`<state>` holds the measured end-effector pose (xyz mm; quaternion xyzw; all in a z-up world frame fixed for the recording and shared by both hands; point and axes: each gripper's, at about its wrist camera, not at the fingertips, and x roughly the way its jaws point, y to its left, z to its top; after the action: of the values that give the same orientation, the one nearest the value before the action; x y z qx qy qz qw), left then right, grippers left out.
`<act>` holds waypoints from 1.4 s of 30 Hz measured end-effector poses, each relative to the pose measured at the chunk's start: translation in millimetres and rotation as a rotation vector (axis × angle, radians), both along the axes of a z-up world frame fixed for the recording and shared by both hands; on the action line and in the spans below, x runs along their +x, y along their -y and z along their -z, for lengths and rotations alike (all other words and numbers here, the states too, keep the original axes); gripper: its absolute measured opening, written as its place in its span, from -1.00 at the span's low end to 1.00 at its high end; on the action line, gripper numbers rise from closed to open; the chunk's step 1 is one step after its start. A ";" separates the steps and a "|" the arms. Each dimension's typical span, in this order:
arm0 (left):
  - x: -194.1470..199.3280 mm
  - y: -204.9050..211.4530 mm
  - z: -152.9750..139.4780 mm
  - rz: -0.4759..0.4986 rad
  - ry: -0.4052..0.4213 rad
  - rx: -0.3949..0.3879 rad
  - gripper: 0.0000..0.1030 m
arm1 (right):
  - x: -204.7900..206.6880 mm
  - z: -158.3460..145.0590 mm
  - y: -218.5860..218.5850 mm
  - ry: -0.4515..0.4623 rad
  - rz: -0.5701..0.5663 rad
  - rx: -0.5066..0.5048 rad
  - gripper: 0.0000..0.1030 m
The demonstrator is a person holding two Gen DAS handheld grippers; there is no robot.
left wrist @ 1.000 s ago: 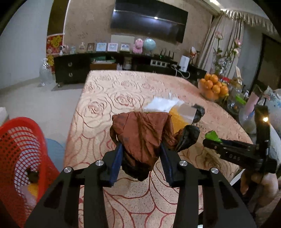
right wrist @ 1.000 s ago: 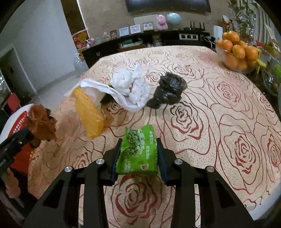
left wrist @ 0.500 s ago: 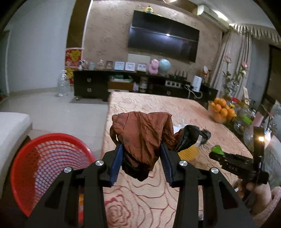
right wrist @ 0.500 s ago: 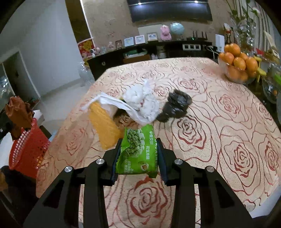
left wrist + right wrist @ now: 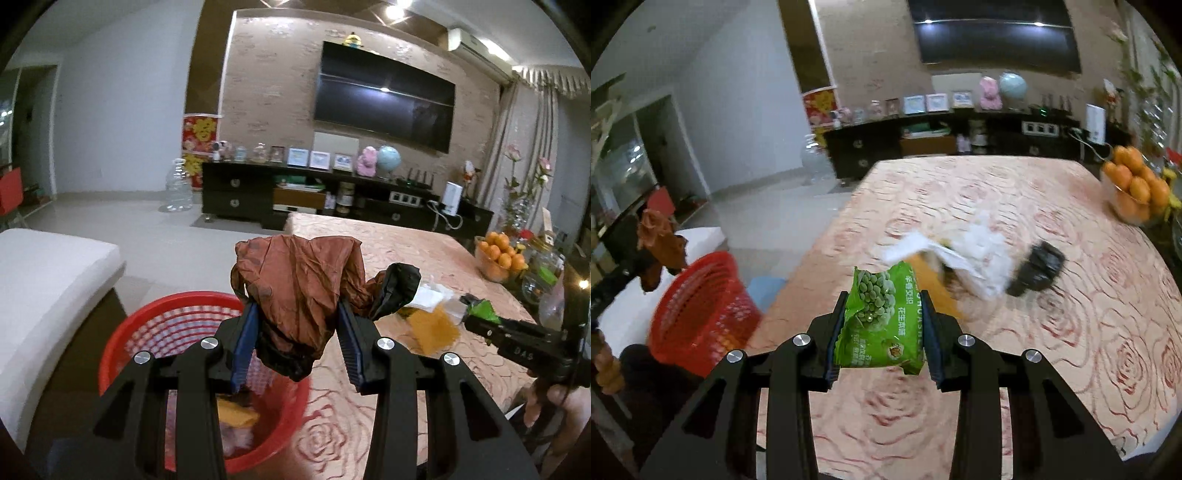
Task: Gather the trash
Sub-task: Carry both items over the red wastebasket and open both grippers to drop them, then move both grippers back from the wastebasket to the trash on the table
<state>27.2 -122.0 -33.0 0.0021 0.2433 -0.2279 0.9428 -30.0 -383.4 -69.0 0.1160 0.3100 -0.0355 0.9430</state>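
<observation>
My left gripper [image 5: 297,332] is shut on a crumpled brown bag [image 5: 299,288] and holds it above the red mesh basket [image 5: 147,317] beside the table; the basket holds some trash. My right gripper [image 5: 882,328] is shut on a green snack packet [image 5: 881,317] above the table's near left part. The basket [image 5: 698,314] and the brown bag [image 5: 659,240] also show at the left of the right wrist view. On the table lie a white plastic bag [image 5: 979,251], an orange wrapper [image 5: 434,326] and a black crumpled bag [image 5: 1038,266].
The table [image 5: 1071,332] has a rose-patterned cloth. A bowl of oranges [image 5: 1134,192] and glass jars [image 5: 543,266] stand at its right side. A white seat [image 5: 44,273] is left of the basket. A dark TV cabinet [image 5: 295,199] stands at the back.
My left gripper has swung left off the table with the brown bag, to above the red basket. My right gripper has risen and turned left with the green packet.
</observation>
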 end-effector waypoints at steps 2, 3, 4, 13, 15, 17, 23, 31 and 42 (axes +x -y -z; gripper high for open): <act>0.8 -9.4 -0.3 -0.020 -0.003 -0.005 -0.24 | 6.9 -7.3 -13.8 0.008 -0.033 0.003 -0.31; 1.8 -15.1 -0.8 -0.035 -0.004 -0.004 -0.24 | 10.1 -10.1 -20.1 0.010 -0.048 0.004 -0.31; 2.5 -20.0 -0.7 -0.048 -0.004 -0.001 -0.24 | 14.9 -13.2 -28.1 0.013 -0.066 0.002 -0.31; 13.0 -53.2 5.3 -0.135 -0.021 0.013 -0.23 | 48.9 -26.6 -83.6 0.003 -0.201 0.005 -0.31; 17.4 -60.1 8.4 -0.147 -0.035 0.008 -0.23 | 56.8 -28.5 -96.4 -0.001 -0.230 0.005 -0.31; 20.5 -64.6 11.0 -0.161 -0.043 0.009 -0.23 | 63.2 -29.2 -106.2 -0.007 -0.254 0.010 -0.30; 29.6 -77.5 19.2 -0.197 -0.067 0.024 -0.23 | 85.0 -23.9 -138.4 -0.046 -0.326 0.022 -0.30; 39.0 -90.2 31.4 -0.221 -0.112 0.025 -0.23 | 102.6 -14.0 -157.2 -0.098 -0.373 0.040 -0.28; 43.7 -103.1 32.7 -0.240 -0.137 -0.008 0.33 | 103.6 -12.6 -160.6 -0.114 -0.373 0.084 0.25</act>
<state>70.9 -18.9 -65.7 -0.0464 0.3048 -0.1142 0.9444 73.6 -222.8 -56.4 0.0938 0.3802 0.1465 0.9084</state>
